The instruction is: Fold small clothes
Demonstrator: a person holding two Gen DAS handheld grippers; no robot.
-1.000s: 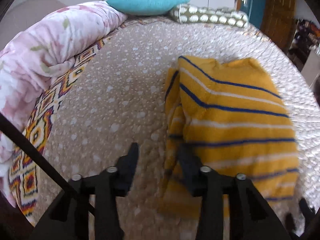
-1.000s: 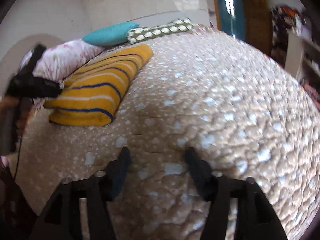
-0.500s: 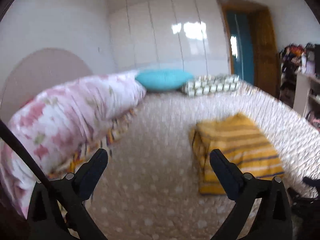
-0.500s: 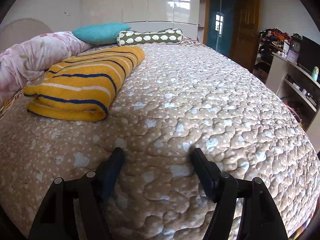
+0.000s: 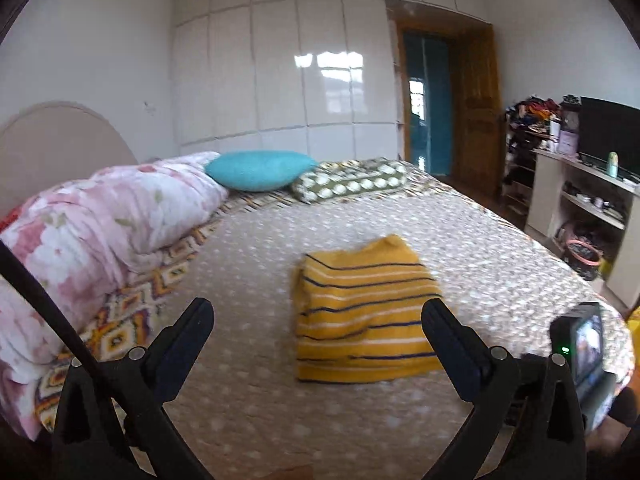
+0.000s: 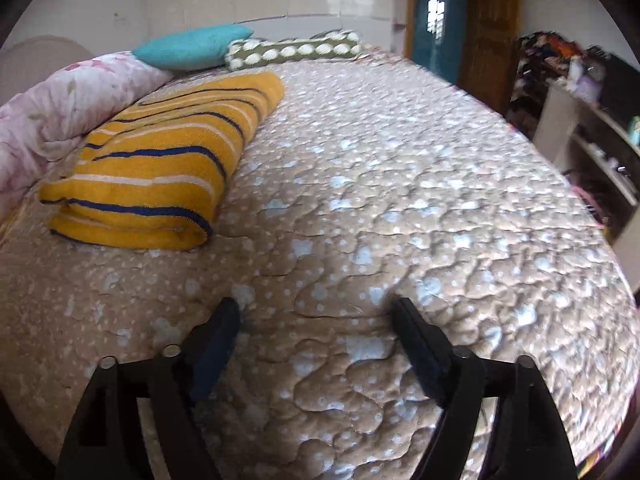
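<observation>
Fingers [image 5: 202,316] on your left gripper [image 5: 316,320] and right gripper [image 6: 314,316] gape wide, empty; careless swipes could unroll the folded striped sweater [image 5: 362,312].

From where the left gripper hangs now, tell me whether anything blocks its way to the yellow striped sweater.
Nothing visible does. The left gripper is open and empty, and only bare quilted bedspread lies between it and the folded yellow striped sweater.

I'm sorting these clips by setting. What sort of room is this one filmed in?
A home bedroom, most likely: a wide bed under a beige quilted bedspread, a teal cushion beside a rolled pink floral duvet near the headboard, and glossy white wardrobe doors behind.
</observation>
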